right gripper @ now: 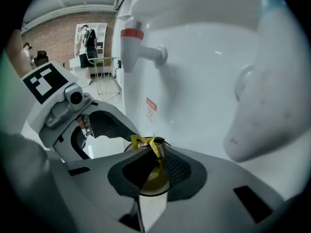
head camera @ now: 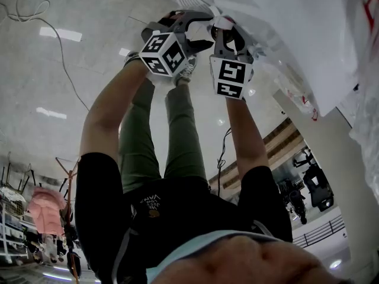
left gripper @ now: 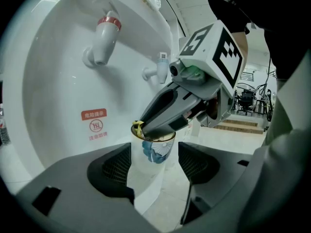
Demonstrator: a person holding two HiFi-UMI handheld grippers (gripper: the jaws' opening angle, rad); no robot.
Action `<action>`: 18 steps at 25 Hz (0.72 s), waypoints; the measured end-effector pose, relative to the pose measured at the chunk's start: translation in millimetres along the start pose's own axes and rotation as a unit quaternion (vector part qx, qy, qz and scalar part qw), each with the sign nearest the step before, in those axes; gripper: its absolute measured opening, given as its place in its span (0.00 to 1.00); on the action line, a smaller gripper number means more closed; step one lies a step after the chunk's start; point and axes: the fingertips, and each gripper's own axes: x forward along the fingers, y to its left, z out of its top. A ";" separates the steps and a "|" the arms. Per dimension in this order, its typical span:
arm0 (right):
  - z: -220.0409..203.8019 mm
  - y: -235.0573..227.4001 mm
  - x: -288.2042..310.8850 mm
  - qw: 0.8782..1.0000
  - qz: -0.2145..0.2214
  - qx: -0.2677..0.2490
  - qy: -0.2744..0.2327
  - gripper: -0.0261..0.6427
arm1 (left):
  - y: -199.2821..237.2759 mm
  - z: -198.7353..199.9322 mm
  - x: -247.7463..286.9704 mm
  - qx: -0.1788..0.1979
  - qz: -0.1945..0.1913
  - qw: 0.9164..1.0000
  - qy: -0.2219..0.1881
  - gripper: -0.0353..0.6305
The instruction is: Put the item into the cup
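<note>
Insertion step in hand: your right tongs point(right gripper: 154, 152) pinched yellow item point(right gripper: 146, 141) at cup point(left gripper: 158, 148) mouth, just over rim. Your left tongs point(left gripper: 154, 160) gripped cup before water dispenser point(left gripper: 58, 81). Next, likely: spread right tongs, drop item in, withdraw

A white dispenser point(left gripper: 53, 76) bears a red-banded tap point(left gripper: 104, 37) and warning label point(left gripper: 95, 125).

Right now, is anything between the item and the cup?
Nothing visible. The right gripper pinches the yellow item right at the cup's open rim, and the left gripper grips the cup.
</note>
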 end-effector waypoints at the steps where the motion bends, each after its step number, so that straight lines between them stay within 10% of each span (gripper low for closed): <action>1: 1.9 -1.5 -2.2 1.000 -0.004 0.010 -0.009 0.12 | -0.2 -0.3 -1.2 0.001 -0.001 1.000 0.001 0.51; 18: -2.4 -14.9 -49.2 0.991 -0.053 0.109 -0.060 0.26 | -5.7 10.9 -32.5 -0.010 0.010 1.000 0.017 0.51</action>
